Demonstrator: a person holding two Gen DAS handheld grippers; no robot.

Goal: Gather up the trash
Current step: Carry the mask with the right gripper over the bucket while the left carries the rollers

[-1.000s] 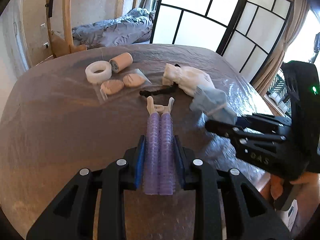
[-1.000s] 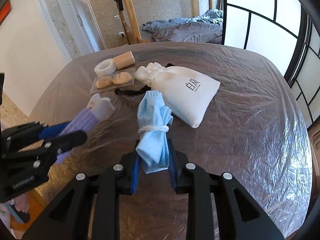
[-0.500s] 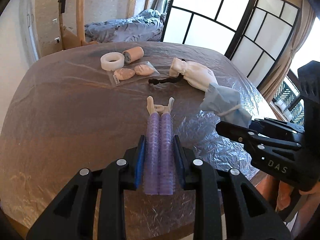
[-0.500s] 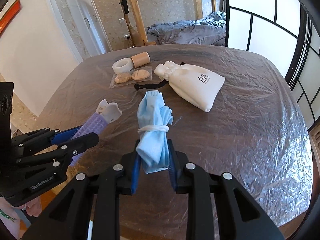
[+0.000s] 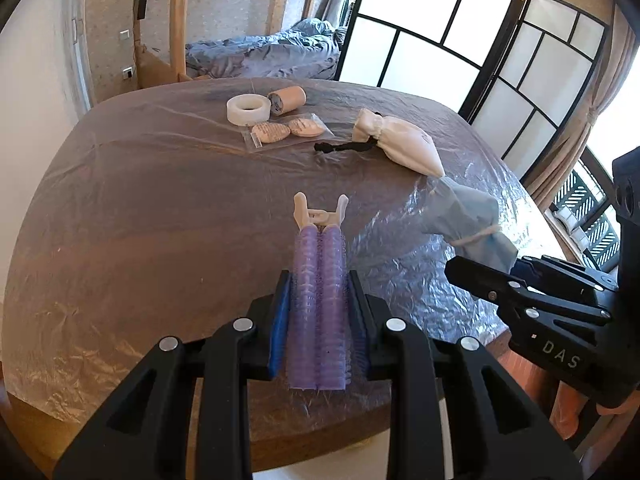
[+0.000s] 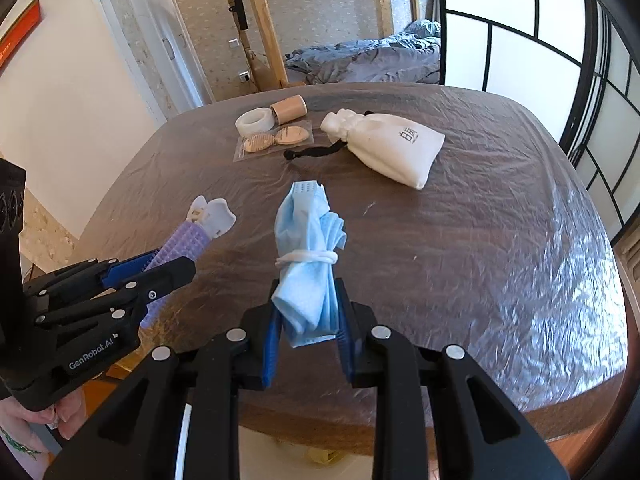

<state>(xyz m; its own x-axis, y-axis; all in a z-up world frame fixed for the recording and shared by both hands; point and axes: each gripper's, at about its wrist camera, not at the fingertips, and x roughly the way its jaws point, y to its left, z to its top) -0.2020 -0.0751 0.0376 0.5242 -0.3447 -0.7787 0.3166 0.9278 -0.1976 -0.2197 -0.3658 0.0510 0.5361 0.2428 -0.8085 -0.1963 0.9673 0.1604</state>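
Note:
My left gripper (image 5: 319,300) is shut on a pair of purple hair rollers (image 5: 319,280) with a white clip at the far end, held above the near edge of the table. The rollers also show in the right wrist view (image 6: 180,246). My right gripper (image 6: 307,312) is shut on a rolled blue face mask (image 6: 310,248) tied with its white ear loop. The mask also shows at the right of the left wrist view (image 5: 468,220). Both grippers are side by side over the table's near edge.
The table (image 6: 480,220) is covered in clear plastic film. At its far side lie a white drawstring pouch (image 6: 388,146), a black hair tie (image 6: 312,154), a packet of two beige pads (image 6: 274,140), a white tape roll (image 6: 255,121) and a beige roll (image 6: 289,109).
Both grippers have pulled back and risen from the table with their loads; the items on the table look farther away and the near table edge has come into view.

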